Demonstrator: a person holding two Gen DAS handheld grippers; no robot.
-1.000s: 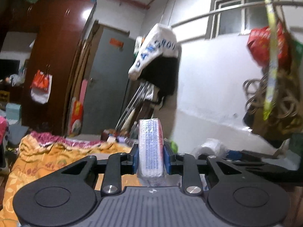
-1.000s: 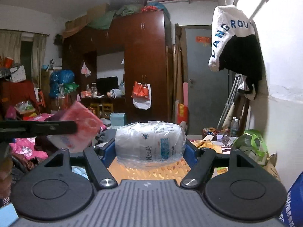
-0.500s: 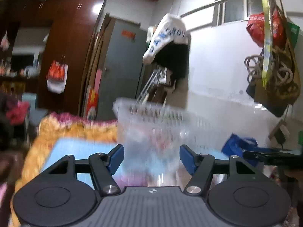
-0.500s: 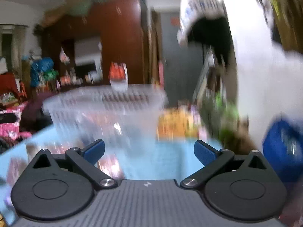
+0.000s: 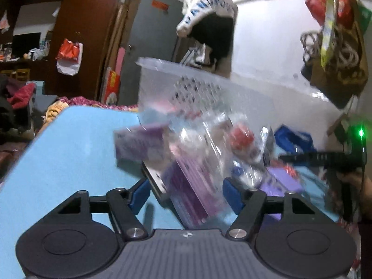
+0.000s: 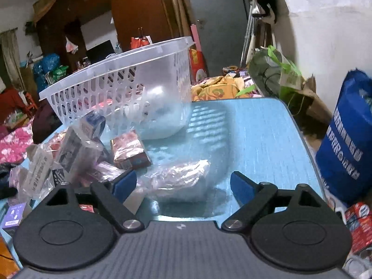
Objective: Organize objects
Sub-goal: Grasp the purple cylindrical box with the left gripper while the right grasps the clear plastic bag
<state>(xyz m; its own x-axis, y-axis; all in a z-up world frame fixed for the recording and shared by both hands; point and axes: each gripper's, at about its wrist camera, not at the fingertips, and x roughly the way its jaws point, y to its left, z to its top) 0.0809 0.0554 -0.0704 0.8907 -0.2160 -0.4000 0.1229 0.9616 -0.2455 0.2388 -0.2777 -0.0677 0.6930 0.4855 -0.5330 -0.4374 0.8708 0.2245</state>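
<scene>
Left gripper (image 5: 184, 194) spread, gripping nothing; right gripper (image 6: 183, 183) likewise, straddling a crinkly packet (image 6: 180, 177). Risks pinching film only; could slip short of the basket (image 6: 121, 69).

Clear slotted basket (image 6: 121, 79), light-blue table (image 6: 255, 134), purple box (image 5: 195, 186), blue bag (image 6: 348, 144)

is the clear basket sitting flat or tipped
Tipped: the clear basket leans, its rim slanting above the blue table, only its lower side touching.
</scene>
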